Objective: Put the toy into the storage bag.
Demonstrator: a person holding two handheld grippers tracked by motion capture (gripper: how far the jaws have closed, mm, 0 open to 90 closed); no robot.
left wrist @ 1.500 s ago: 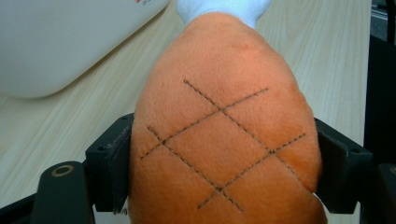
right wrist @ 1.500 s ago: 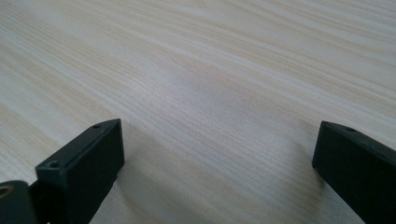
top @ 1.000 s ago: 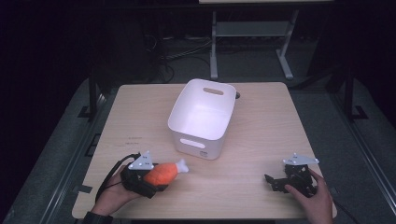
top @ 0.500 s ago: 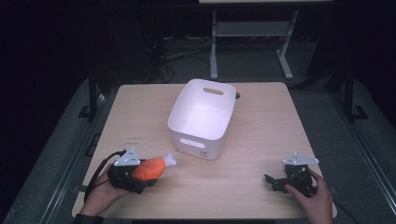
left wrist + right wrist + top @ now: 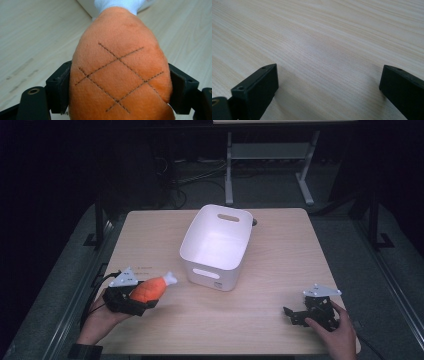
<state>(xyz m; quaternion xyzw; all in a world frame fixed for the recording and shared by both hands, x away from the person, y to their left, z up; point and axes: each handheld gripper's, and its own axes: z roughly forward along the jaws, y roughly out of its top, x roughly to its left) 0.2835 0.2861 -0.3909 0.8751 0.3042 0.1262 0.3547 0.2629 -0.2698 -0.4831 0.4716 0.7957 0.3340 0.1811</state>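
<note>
left gripper (image 5: pixel 131 296) at near-left tabletop (image 5: pixel 280 250) edge, jaws pinching orange plush drumstick (image 5: pixel 149 289), white end pointing at white bin (image 5: pixel 216 246) just beyond, right gripper (image 5: pixel 306 314) near-right, jaws spread over bare wood, metal stand (image 5: pixel 270 155) behind table

In your left gripper view, the plush drumstick (image 5: pixel 120 72) hides the inner faces of your left tongs (image 5: pixel 120 95); its lower end is cut off by the bottom edge, its white tip by the top.
</note>
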